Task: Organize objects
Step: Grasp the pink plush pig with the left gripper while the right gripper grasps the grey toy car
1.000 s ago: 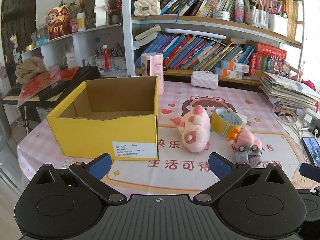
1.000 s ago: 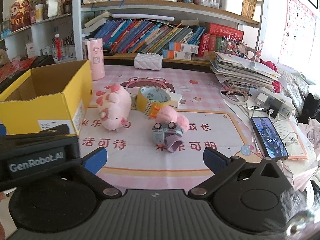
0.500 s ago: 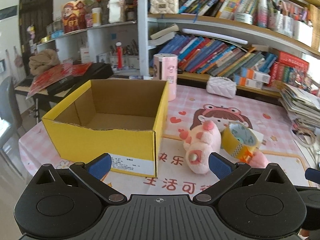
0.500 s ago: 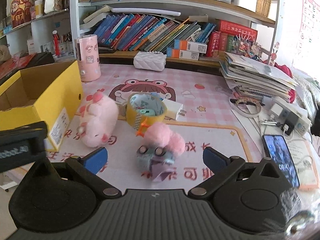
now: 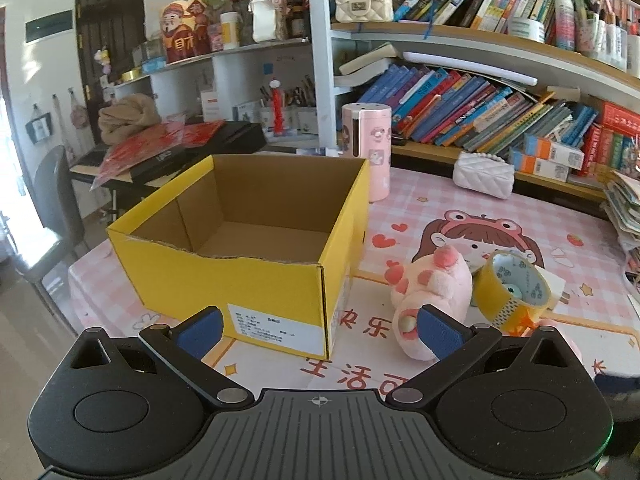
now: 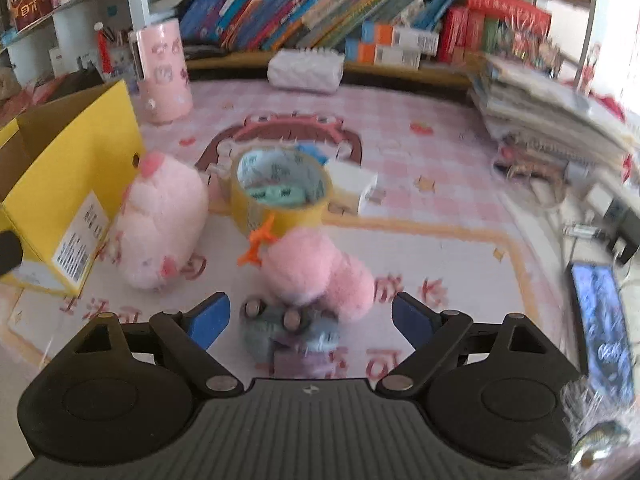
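Note:
An open yellow cardboard box stands empty on the pink table mat; it also shows in the right wrist view. A pink plush pig lies right of the box. A yellow tape roll sits beside the pig. A pink and grey fluffy toy lies just in front of my right gripper, between its open fingers. My left gripper is open and empty above the box's front right corner.
A pink cylinder and a white quilted pouch stand at the back by the bookshelf. A white plug lies behind the tape. A paper stack and a phone are at the right.
My right gripper has moved forward and down onto the fluffy toy, which now sits between its fingers. My left gripper has risen and swung left, towards the box.

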### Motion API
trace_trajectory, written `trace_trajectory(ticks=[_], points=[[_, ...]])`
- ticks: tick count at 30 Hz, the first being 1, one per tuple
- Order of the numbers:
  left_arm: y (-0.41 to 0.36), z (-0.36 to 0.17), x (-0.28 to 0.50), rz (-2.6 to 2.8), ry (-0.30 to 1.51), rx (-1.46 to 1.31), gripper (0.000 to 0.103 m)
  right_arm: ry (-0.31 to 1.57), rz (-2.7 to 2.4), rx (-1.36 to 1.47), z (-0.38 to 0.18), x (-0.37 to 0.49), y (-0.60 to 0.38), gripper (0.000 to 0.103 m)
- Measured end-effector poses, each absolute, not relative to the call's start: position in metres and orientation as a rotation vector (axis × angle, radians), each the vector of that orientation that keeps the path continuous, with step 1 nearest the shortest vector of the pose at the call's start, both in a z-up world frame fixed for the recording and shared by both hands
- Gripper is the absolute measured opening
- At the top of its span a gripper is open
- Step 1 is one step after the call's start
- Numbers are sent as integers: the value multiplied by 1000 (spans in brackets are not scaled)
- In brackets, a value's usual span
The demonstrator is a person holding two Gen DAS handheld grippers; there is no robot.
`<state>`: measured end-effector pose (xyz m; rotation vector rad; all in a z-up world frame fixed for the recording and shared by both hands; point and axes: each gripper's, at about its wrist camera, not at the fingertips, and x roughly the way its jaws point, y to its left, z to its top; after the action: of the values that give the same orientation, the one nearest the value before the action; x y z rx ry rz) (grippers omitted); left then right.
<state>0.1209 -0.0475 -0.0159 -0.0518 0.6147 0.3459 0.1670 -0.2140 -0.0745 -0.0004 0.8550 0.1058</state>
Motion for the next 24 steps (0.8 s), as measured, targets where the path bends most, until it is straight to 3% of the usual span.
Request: trace_trajectory(ticks=[5,10,24], points=[[-59,-21,119,334,623,-42,103,849,169,-8,-90,167,-212,86],[-71,-22,120,307,631,-13,103,866,154,40,-99,177,-220,61],[-117,-30,171,188,650,20,103,728,-20,116,-56,170,-293,60]])
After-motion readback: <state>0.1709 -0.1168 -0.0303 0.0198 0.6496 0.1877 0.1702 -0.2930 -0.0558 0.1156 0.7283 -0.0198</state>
